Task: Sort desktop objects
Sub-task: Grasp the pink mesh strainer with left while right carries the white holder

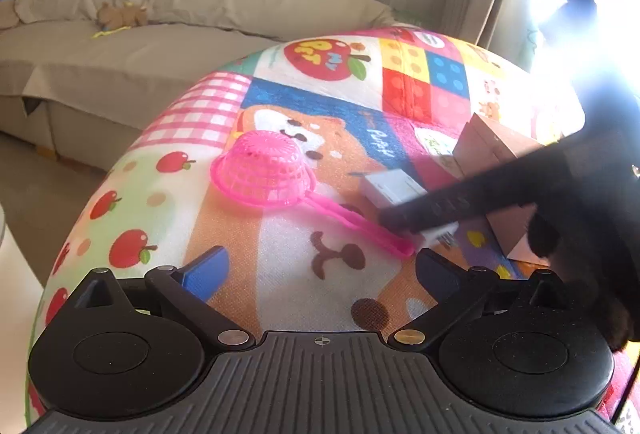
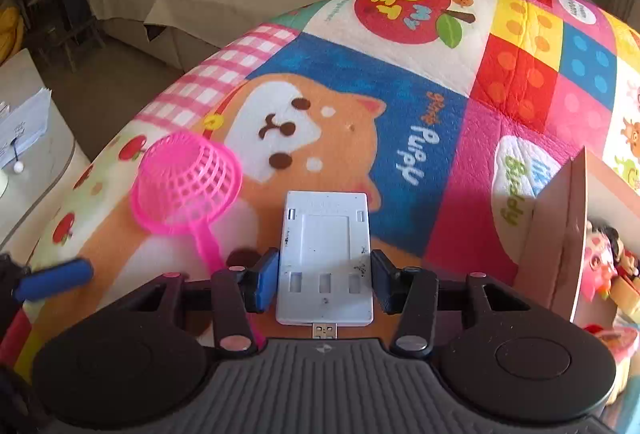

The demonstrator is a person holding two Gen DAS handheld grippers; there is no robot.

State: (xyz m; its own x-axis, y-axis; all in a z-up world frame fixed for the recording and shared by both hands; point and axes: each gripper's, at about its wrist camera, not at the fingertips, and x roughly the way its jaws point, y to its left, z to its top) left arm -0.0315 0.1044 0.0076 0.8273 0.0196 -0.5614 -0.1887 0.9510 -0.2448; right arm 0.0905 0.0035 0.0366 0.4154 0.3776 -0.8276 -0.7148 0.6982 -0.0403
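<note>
A white flat USB device [image 2: 326,254] lies between the blue pads of my right gripper [image 2: 325,280], which is shut on it just above the colourful mat [image 2: 400,93]. In the left wrist view the same white device [image 1: 394,189] shows under the right gripper's black finger. A pink toy strainer [image 2: 186,179] lies upside down on the mat to its left; it also shows in the left wrist view [image 1: 264,169], its handle pointing toward my open, empty left gripper [image 1: 320,274].
A pink cardboard box [image 2: 560,234] with toys inside stands at the right; it also shows in the left wrist view [image 1: 496,145]. A beige sofa [image 1: 160,13] with plush toys lies beyond the mat. A white side table with papers [image 2: 24,129] stands at the left.
</note>
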